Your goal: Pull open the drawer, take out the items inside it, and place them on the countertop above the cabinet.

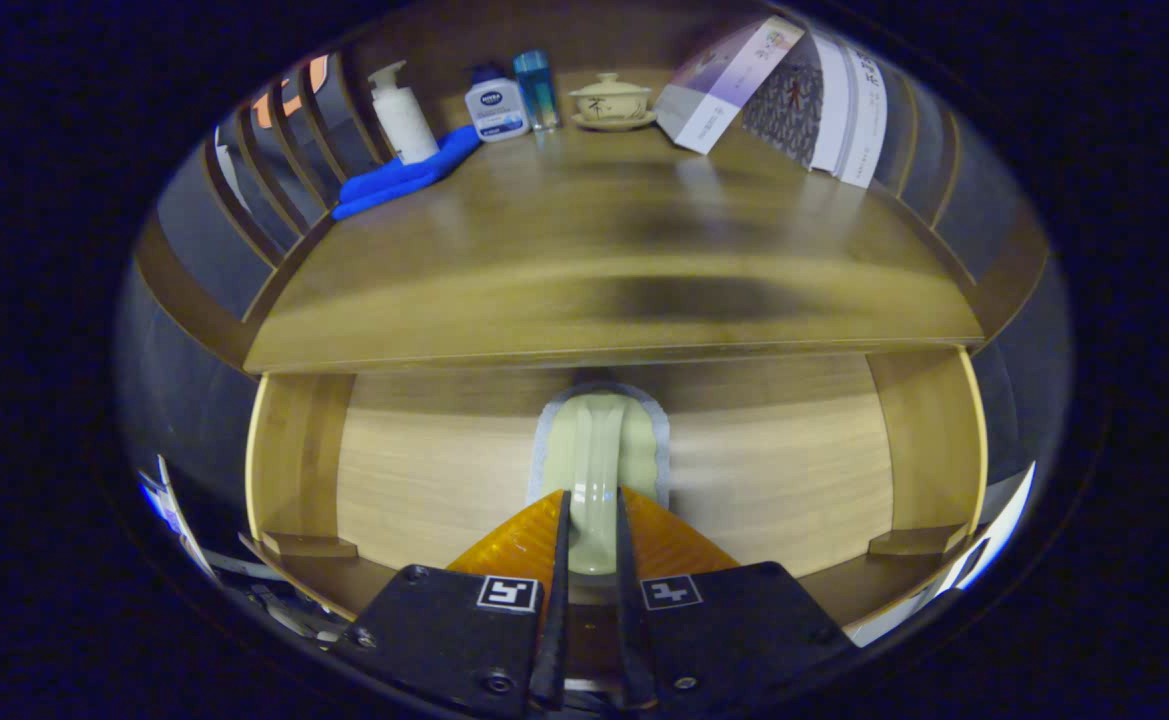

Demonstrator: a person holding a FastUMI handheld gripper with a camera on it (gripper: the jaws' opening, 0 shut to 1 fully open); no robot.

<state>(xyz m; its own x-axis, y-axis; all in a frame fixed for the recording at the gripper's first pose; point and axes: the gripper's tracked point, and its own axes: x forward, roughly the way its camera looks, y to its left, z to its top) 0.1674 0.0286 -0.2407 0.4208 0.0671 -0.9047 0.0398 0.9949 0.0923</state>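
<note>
Gripper (592, 520) fingers at the frame's bottom centre clamp a pale green glossy ceramic piece (596, 460), its long axis running straight ahead over the open wooden drawer (744, 470); the wooden countertop (604, 270) lies above, mid-frame.

Warm brown wooden desk (584, 260) with streaky grain across the middle of the frame; pale light-wood open drawer (424, 480) below it. Glossy pale green ceramic piece (596, 460) with a grey edge at lower centre. Bright blue cloth (399, 178), white pump bottle (402, 115) at upper left; cream lidded cup (611, 98) at top
</note>
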